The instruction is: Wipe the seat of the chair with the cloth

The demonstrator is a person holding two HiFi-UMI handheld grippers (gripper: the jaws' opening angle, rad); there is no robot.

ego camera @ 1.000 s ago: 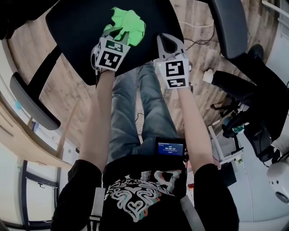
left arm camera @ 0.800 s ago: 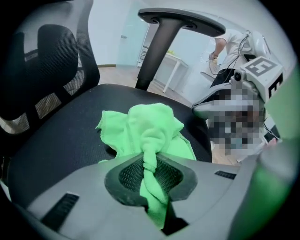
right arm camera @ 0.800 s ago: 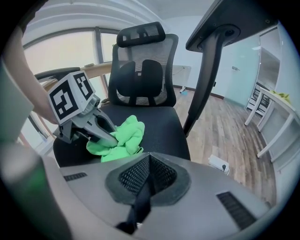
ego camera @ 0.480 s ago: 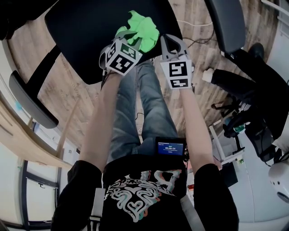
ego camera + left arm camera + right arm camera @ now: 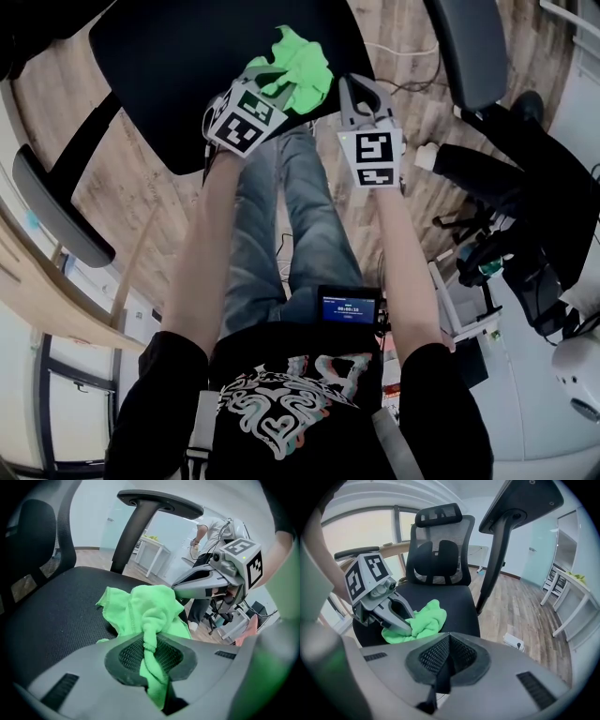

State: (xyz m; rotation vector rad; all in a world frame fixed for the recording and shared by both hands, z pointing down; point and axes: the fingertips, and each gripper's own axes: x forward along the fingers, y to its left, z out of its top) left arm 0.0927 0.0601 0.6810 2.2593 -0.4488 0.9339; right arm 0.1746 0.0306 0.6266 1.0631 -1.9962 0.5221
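Note:
A bright green cloth (image 5: pixel 302 67) lies bunched on the black chair seat (image 5: pixel 187 66) near its front right corner. My left gripper (image 5: pixel 267 82) is shut on the cloth (image 5: pixel 149 620), a twisted fold of it pinched between the jaws, the rest resting on the seat (image 5: pixel 51 616). My right gripper (image 5: pixel 359 94) hovers beside the seat's front edge, just right of the cloth, jaws shut with nothing between them. In the right gripper view the cloth (image 5: pixel 423 621) and the left gripper (image 5: pixel 401 623) show on the seat (image 5: pixel 445 597).
The chair's armrests stand on either side (image 5: pixel 56 211) (image 5: pixel 473 52), its mesh backrest (image 5: pixel 438 550) beyond the seat. The person's legs (image 5: pixel 291 216) are close under the seat's front edge. Wooden floor (image 5: pixel 525 606), a white table (image 5: pixel 567 592) and a cable box (image 5: pixel 513 642) lie to the right.
My left gripper has dragged the green cloth to the right across the seat, toward the front right corner. The right gripper has shifted slightly right and up.

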